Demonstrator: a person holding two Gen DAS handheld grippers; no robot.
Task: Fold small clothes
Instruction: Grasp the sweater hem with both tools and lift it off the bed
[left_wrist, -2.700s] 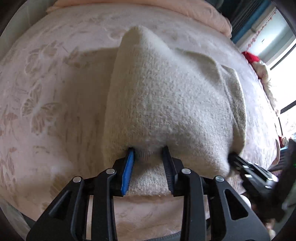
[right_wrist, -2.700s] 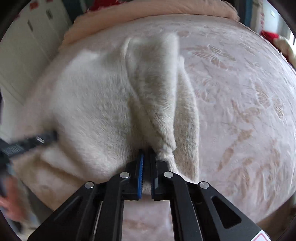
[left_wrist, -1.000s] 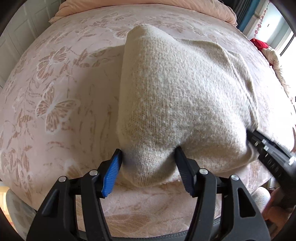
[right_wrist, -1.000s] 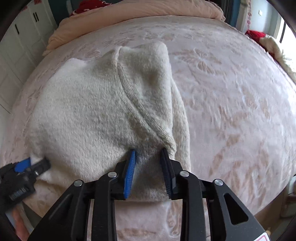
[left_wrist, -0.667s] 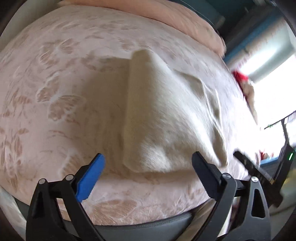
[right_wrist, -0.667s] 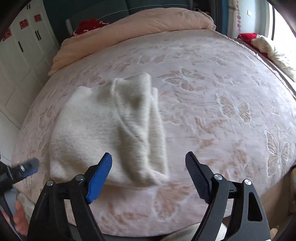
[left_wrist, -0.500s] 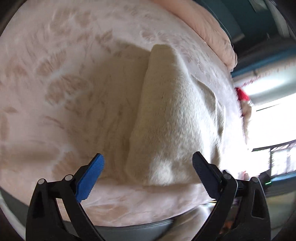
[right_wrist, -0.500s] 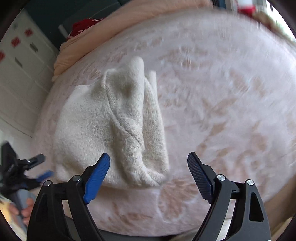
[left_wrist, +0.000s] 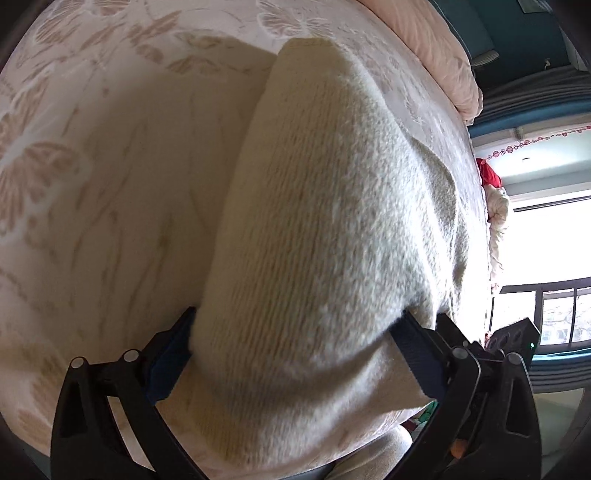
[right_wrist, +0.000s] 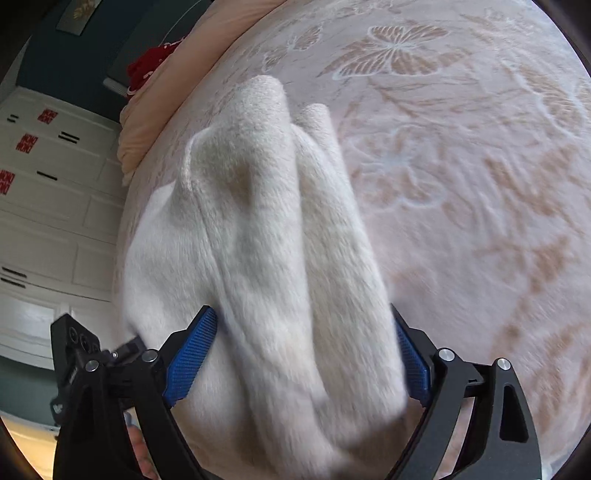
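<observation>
Big bed (left_wrist: 110, 184) with a pink butterfly-pattern cover takes up most of both views. On it is a folded cream knit sweater (left_wrist: 325, 229), near edge sitting right between each set of jaws. Left gripper (left_wrist: 295, 354) has its jaws spread wide, one on either side of the sweater's end, not pinching it. Right gripper (right_wrist: 306, 354) is the same: jaws wide apart, straddling the sweater (right_wrist: 266, 258). White cupboards (right_wrist: 48, 206) are off past the right gripper's blue jaw.
</observation>
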